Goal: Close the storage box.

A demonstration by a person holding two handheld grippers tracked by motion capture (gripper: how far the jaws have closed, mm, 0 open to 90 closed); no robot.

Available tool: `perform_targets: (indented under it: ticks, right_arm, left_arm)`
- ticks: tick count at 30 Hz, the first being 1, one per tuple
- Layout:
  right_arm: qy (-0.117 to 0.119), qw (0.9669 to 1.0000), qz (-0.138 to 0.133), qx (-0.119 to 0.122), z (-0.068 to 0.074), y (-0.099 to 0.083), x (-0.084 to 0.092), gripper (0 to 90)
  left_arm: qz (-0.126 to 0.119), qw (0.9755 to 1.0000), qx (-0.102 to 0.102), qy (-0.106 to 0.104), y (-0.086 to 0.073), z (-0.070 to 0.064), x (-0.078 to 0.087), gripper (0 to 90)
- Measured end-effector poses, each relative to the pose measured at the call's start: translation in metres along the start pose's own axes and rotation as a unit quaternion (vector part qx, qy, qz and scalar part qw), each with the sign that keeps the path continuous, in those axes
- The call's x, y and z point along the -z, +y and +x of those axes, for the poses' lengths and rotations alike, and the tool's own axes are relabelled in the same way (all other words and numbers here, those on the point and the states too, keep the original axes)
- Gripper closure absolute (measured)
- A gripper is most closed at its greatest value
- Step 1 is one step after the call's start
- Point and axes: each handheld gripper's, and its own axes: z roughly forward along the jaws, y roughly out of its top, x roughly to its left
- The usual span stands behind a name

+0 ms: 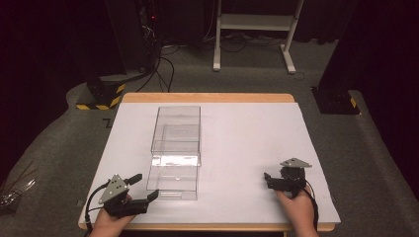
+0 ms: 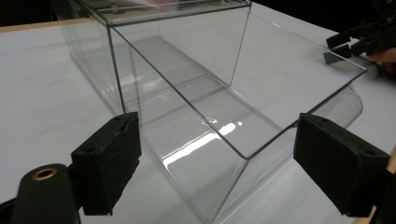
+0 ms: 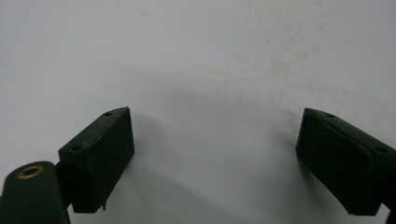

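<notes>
A clear plastic box [image 1: 177,126] lies lengthwise on the white table cover [image 1: 247,143]. Its clear drawer [image 1: 173,181] is pulled out toward the near edge. My left gripper [image 1: 144,186] rests at the near left, held in a hand, and is open. Seen from the left gripper view, the drawer [image 2: 261,98] has its front corner just ahead of and between the left gripper's [image 2: 218,123] wide jaws, with no pad pressing on it. My right gripper [image 1: 267,181] sits at the near right, pointing left, well apart from the box. It [image 3: 212,116] is open over bare white surface.
The wooden table edge [image 1: 207,97] shows at the far side. A white stand [image 1: 257,29] and cables are on the carpet behind. A black base with yellow stripes [image 1: 101,96] sits off the far left corner, and a black base [image 1: 336,101] off the far right.
</notes>
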Motion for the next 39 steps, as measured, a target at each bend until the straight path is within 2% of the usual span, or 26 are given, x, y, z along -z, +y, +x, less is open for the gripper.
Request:
perform_targets:
  ticks: [3,4,8,12,19,34,39]
  right_arm:
    - [0.0,1.0,0.0,0.0,0.0,0.0,0.0,11.2]
    - [0.0,1.0,0.0,0.0,0.0,0.0,0.0,11.2]
    - [0.001,1.0,0.0,-0.001,0.0,0.0,0.0,11.2]
    - [0.0,1.0,0.0,-0.001,0.0,0.0,0.0,11.2]
    - [0.0,1.0,0.0,0.0,0.0,0.0,0.0,11.2]
    - [0.0,1.0,0.0,0.0,0.0,0.0,0.0,11.2]
    - [0.0,1.0,0.0,0.0,0.0,0.0,0.0,11.2]
  left_arm:
    - [0.006,0.9998,-0.002,-0.016,-0.001,0.0,0.001,15.6]
    - [0.011,0.9997,-0.01,-0.019,-0.002,0.0,0.001,15.6]
    - [0.019,0.9995,-0.009,-0.024,-0.003,-0.001,0.001,15.5]
    - [0.038,0.9991,-0.011,-0.017,-0.006,0.001,-0.002,15.5]
    - [0.046,0.9989,0.0,-0.006,-0.01,0.004,-0.009,15.6]
    - [0.04,0.999,-0.019,0.011,-0.008,-0.004,-0.016,17.9]
    - [0.037,0.9992,-0.008,0.011,-0.008,-0.002,-0.018,20.4]
